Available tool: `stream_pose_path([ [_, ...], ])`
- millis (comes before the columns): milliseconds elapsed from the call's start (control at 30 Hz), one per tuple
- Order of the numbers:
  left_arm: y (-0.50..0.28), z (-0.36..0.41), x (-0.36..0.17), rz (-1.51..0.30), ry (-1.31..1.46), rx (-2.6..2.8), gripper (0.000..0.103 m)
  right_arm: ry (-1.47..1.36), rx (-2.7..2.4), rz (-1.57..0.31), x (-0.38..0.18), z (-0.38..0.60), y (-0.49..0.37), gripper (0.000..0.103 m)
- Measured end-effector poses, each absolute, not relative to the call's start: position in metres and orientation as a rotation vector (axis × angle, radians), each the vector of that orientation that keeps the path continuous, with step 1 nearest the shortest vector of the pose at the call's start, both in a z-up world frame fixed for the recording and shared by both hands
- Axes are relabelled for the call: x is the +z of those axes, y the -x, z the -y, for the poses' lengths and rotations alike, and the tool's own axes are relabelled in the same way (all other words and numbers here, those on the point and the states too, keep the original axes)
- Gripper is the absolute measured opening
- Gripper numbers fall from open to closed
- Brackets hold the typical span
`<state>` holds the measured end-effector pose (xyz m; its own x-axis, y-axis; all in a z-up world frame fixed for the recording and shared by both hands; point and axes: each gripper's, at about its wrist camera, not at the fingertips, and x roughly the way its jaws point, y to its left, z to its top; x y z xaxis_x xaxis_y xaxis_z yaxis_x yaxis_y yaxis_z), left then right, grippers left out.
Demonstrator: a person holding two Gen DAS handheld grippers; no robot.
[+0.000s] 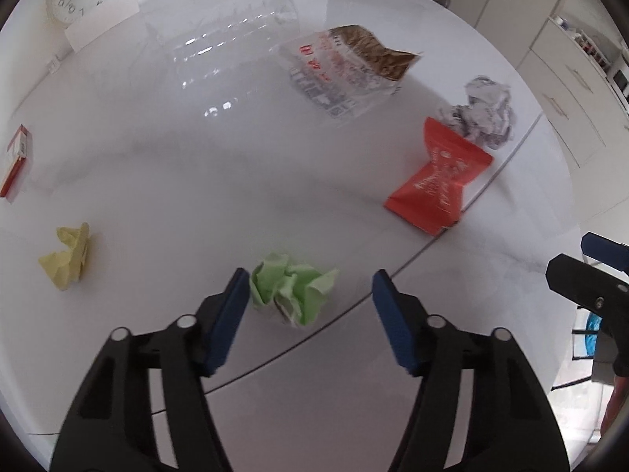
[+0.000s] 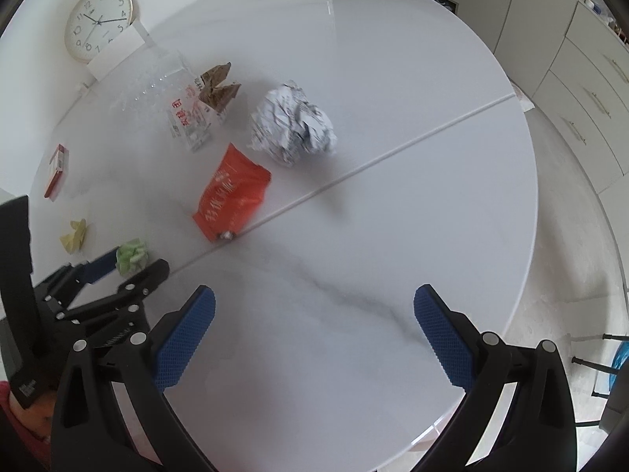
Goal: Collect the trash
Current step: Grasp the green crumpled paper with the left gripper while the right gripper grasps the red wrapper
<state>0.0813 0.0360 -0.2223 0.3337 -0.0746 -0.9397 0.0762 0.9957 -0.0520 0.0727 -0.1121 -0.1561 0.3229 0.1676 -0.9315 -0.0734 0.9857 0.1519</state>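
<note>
On the white round table, the left gripper is held with its fingers spread on either side of the green paper ball, whose left edge seems to touch the left pad, though blur leaves this uncertain. An orange wrapper lies at two o'clock from the ball, a yellow paper wad at nine. The right gripper is spread wide over bare tabletop, a crumpled white paper lying at twelve o'clock.
</note>
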Motion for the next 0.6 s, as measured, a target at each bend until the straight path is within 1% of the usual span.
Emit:
stream_pose_path([
  [267, -0.088, -0.041, -0.223, -1.201, 0.000, -0.057, 0.039, -0.143, 0.146, -1.221, -0.160, 0.091, -0.097, 0.100],
  [400, -0.085, -0.042, -0.222, -1.193, -0.024, -0.055, 0.034, -0.192, 0.083, -1.224, -0.167, 0.081, -0.114, 0.100],
  [600, -0.075, -0.050, -0.221, -1.197, -0.033, -0.066, 0.032, -0.209, 0.046, -1.239, -0.176, 0.062, -0.132, 0.100],
])
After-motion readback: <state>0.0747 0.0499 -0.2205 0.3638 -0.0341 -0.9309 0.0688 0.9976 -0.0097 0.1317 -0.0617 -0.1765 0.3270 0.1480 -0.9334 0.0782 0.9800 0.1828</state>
